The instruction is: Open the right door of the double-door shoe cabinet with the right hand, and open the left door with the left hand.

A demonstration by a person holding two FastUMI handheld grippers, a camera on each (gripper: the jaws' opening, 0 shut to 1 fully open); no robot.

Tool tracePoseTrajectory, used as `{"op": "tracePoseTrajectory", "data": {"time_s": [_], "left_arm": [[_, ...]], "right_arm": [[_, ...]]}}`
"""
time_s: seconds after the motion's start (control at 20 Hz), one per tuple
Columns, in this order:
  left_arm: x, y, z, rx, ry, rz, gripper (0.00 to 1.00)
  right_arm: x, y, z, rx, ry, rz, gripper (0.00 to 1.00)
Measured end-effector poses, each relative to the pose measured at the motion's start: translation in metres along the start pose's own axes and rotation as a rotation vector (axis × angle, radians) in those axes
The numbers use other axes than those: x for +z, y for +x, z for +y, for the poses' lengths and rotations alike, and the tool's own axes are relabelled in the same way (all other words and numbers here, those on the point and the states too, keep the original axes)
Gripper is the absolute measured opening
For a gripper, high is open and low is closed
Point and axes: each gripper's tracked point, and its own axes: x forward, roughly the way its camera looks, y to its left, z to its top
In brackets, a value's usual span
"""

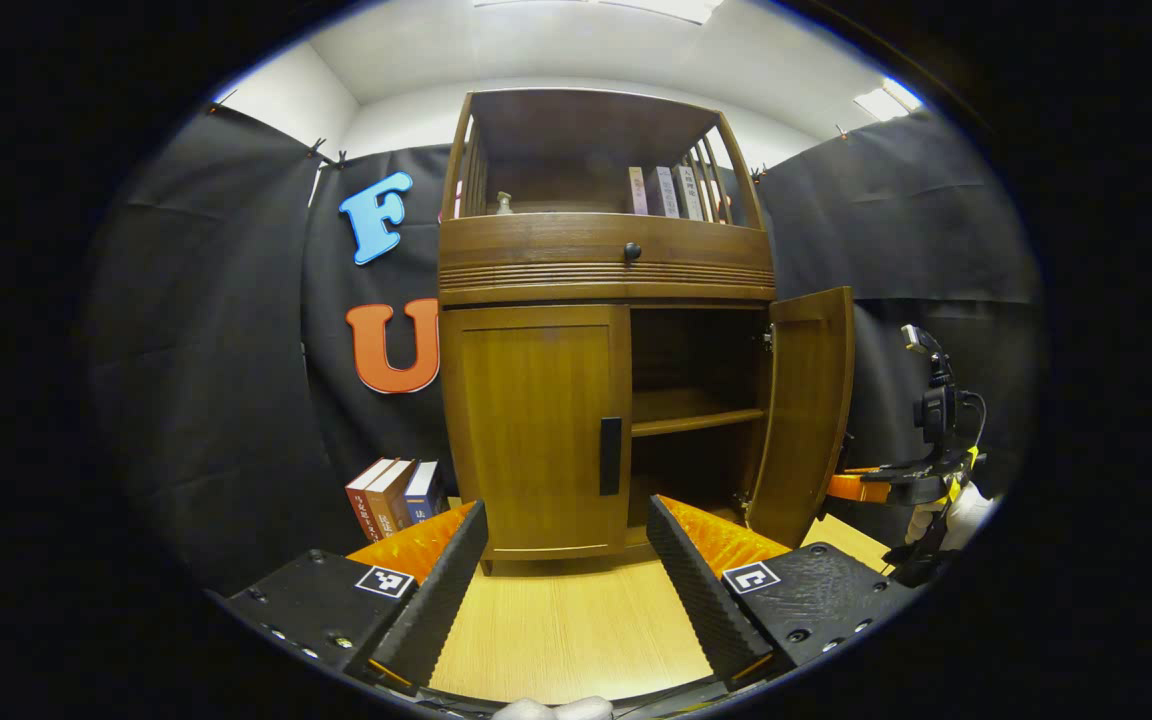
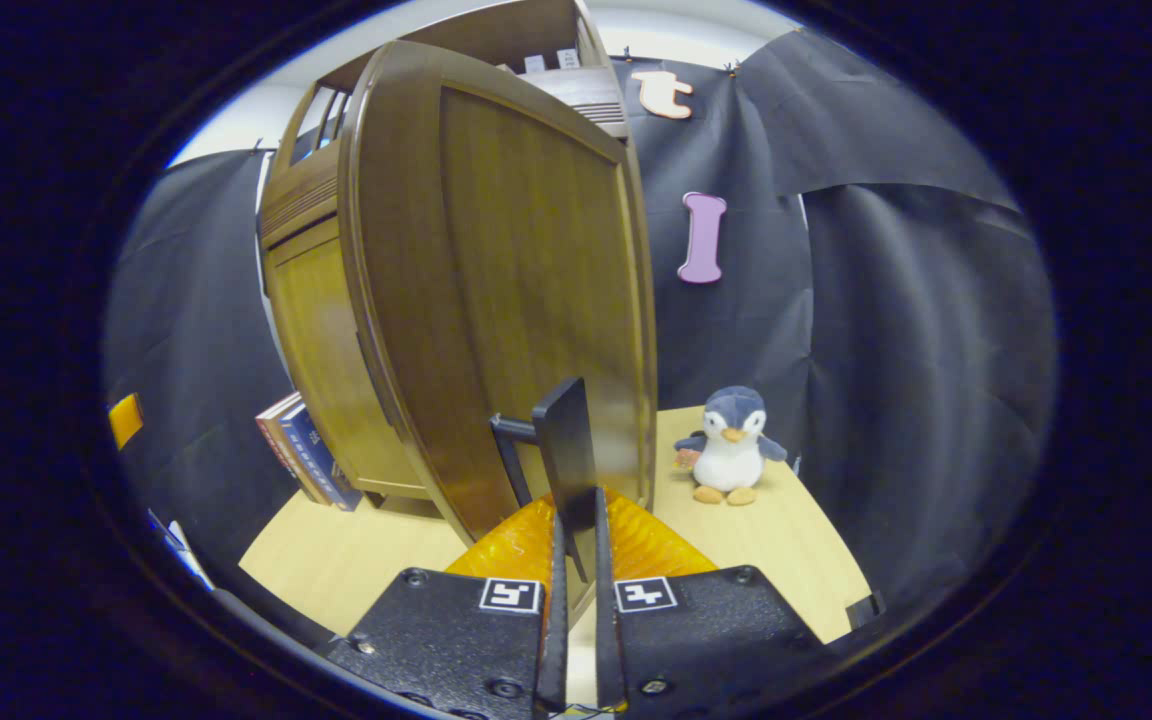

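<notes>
Shoe cabinet (image 1: 606,270): stands on the wooden table (image 1: 576,630), against the booth wall.
Right door (image 1: 808,410): swung out from the cabinet, shelf exposed.
Left door (image 1: 536,430): flush with the cabinet front.
Left gripper (image 1: 568,570): before the cabinet, jaws spread wide, empty.
Right gripper (image 2: 576,530): jaws clamped on the right door's handle (image 2: 566,450).
Penguin toy (image 2: 731,447): beside the cabinet.
</notes>
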Motion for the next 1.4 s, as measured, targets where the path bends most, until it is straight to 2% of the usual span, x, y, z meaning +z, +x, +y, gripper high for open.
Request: {"op": "tracePoseTrajectory", "data": {"time_s": [0.3,0.5,0.85,1.15,1.4], "left_arm": [[-0.003,0.012,-0.019,-0.049,0.001,0.009,0.96],[-0.005,0.020,-0.027,-0.063,-0.006,0.014,0.96],[-0.010,0.032,-0.038,-0.059,-0.018,0.024,0.96],[-0.011,0.041,-0.043,-0.025,-0.029,0.022,0.96],[-0.007,0.044,-0.050,-0.028,-0.029,0.021,0.96]], "right_arm": [[0.006,-0.008,-0.046,-0.074,-0.001,-0.024,0.05],[0.010,-0.007,-0.073,-0.108,0.021,-0.039,0.04],[0.015,-0.007,-0.096,-0.047,-0.004,-0.034,0.04],[0.022,-0.002,-0.115,0.031,-0.034,-0.016,0.04],[0.021,-0.001,-0.127,0.089,-0.068,0.002,0.04]]}}
